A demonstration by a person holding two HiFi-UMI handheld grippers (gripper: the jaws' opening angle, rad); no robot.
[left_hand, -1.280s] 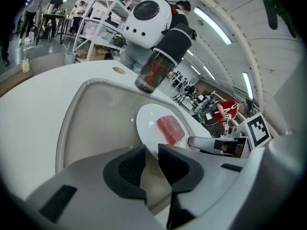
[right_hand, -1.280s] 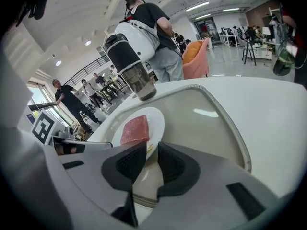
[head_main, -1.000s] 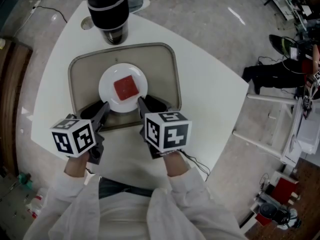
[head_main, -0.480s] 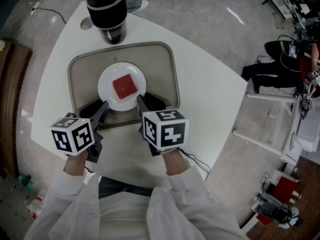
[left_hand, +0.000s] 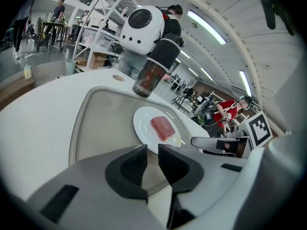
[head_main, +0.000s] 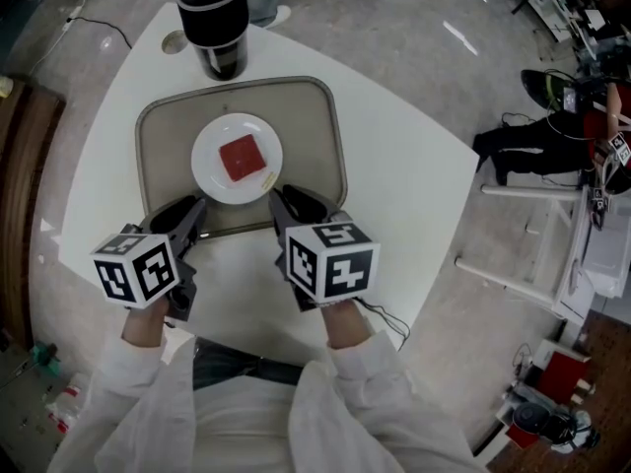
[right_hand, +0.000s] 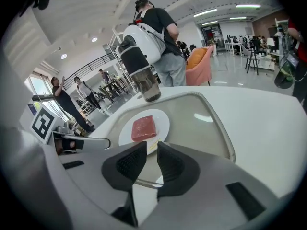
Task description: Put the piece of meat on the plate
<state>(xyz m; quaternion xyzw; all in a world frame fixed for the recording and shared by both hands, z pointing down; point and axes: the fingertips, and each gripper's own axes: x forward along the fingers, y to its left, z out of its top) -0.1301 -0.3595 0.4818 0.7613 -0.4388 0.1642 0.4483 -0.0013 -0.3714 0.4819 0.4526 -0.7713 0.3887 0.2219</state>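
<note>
A red, square piece of meat (head_main: 242,157) lies flat in the middle of a round white plate (head_main: 210,173). The plate stands on a grey-beige rectangular tray with rounded corners (head_main: 312,131), towards the tray's left half, and the tray lies on a white bench (head_main: 394,170). At the far edge of the bench, just beyond the tray's far rim, stands a black cylindrical flask with a clear lower part (head_main: 211,13).

The left hand-held gripper (head_main: 193,212) hangs over the tray's near left corner, its tips near the plate's near left edge. Its jaws are narrow, with only a thin slit between them, and they hold nothing. The right hand-held gripper (head_main: 286,203) hangs over the tray's near rim, its tips just beside the plate's near right edge. Its jaws are narrow in the same way and empty. Both point away from the person, towards the plate between them.
</note>
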